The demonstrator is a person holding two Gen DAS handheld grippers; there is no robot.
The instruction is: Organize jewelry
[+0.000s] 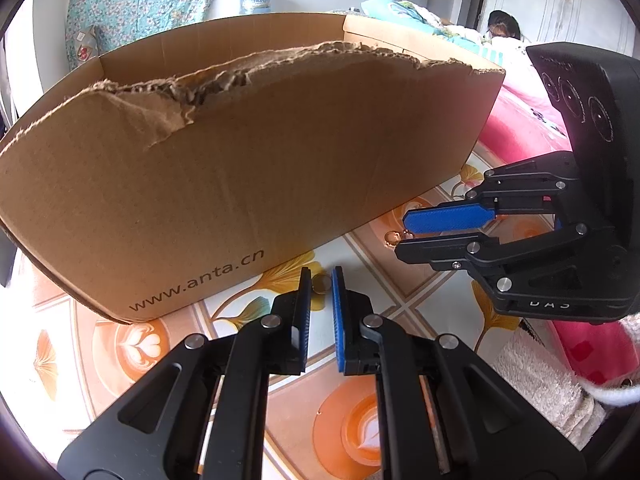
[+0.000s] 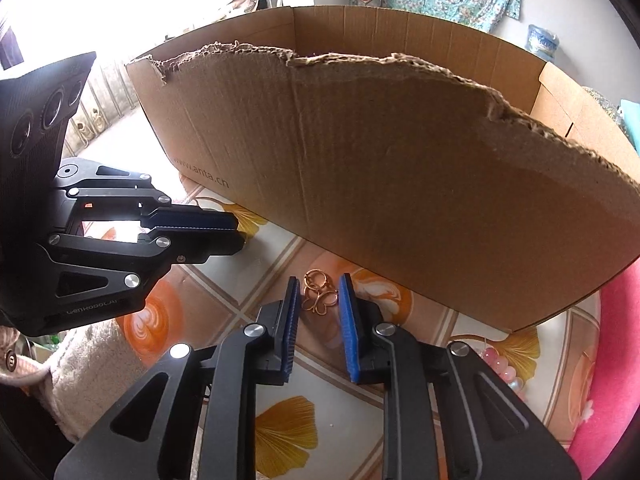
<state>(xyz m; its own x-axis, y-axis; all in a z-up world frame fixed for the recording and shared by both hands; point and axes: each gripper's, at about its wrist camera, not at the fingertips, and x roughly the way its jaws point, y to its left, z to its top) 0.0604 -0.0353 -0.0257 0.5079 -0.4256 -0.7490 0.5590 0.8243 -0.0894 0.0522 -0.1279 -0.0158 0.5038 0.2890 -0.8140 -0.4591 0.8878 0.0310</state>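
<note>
A small gold ring [image 1: 321, 283] sits between the tips of my left gripper [image 1: 322, 276], whose blue pads close in on both its sides just above the patterned tabletop [image 1: 400, 304]. From the right wrist view the left gripper [image 2: 240, 231] shows nearly closed and the ring is hidden. A cluster of gold looped earrings [image 2: 320, 296] lies on the tabletop [image 2: 280, 264] between the pads of my right gripper [image 2: 320, 280], and the pads touch its two sides. In the left wrist view, gold loops [image 1: 394, 237] poke out past the right gripper [image 1: 400, 236].
A big torn cardboard box [image 1: 240, 160] [image 2: 400, 180] stands just behind both grippers. A pink bead bracelet [image 2: 500, 364] lies at the right. A beige towel [image 1: 532, 376] [image 2: 92, 360] is at the near edge. A person [image 1: 502, 24] sits far back.
</note>
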